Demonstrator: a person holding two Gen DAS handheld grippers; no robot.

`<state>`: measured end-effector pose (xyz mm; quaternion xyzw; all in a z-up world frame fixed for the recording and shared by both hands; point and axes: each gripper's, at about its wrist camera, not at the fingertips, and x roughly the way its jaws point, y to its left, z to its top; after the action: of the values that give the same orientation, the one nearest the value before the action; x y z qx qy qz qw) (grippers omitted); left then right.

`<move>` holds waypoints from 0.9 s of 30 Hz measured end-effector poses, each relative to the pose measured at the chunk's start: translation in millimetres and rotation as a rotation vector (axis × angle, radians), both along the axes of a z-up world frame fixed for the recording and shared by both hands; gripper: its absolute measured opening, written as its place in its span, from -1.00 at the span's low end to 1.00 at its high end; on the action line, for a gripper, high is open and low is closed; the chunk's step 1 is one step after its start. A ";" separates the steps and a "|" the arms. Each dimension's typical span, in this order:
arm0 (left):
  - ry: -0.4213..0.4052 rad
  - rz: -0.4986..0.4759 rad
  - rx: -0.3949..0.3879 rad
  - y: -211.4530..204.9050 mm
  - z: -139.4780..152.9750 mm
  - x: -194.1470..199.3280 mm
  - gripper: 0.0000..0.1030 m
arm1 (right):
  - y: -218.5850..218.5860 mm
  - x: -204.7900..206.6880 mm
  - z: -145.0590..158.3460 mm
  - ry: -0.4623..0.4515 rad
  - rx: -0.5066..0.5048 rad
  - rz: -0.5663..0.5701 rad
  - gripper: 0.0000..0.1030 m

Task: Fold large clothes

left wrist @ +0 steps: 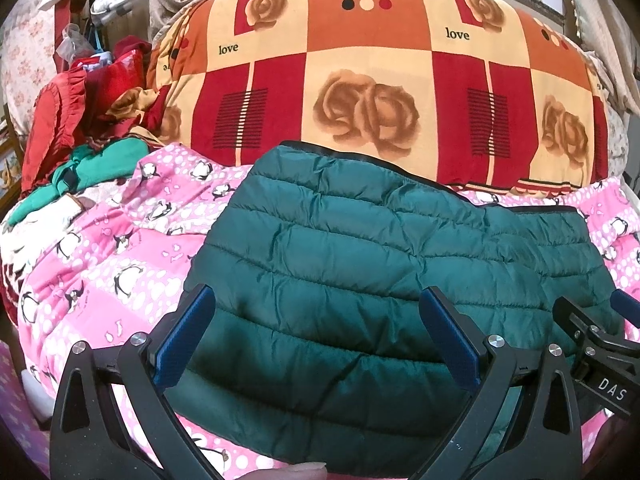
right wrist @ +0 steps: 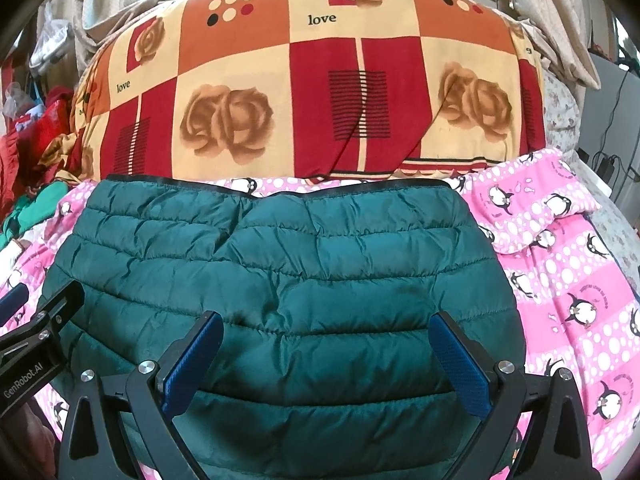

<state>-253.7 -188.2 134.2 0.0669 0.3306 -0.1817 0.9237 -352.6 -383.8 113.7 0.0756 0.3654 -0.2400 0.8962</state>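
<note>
Both my grippers — left gripper (left wrist: 316,336) and right gripper (right wrist: 326,360) — hang wide, empty, above the green jacket's (right wrist: 280,280) near edge; its long axis runs crosswise on the bed (right wrist: 568,280).

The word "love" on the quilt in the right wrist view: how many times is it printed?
2: one "love" near the top centre, another "love" at the left. More may be hidden in the quilt's folds.

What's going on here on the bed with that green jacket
A person holding a gripper in each hand is working on a dark green quilted puffer jacket, which lies spread on a pink penguin-print blanket. Both the left gripper and the right gripper are open over the near part of the jacket, gripping nothing. A big folded rose-print quilt sits behind it.
</note>
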 end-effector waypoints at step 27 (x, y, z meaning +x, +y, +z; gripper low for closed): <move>0.024 -0.014 0.013 -0.4 -9.0 3.0 0.99 | -0.6 3.8 -5.0 0.012 0.010 -0.002 0.97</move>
<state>-250.7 -188.6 125.2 0.0732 0.3425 -0.1867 0.9179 -348.8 -384.4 108.6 0.0788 0.3717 -0.2394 0.8935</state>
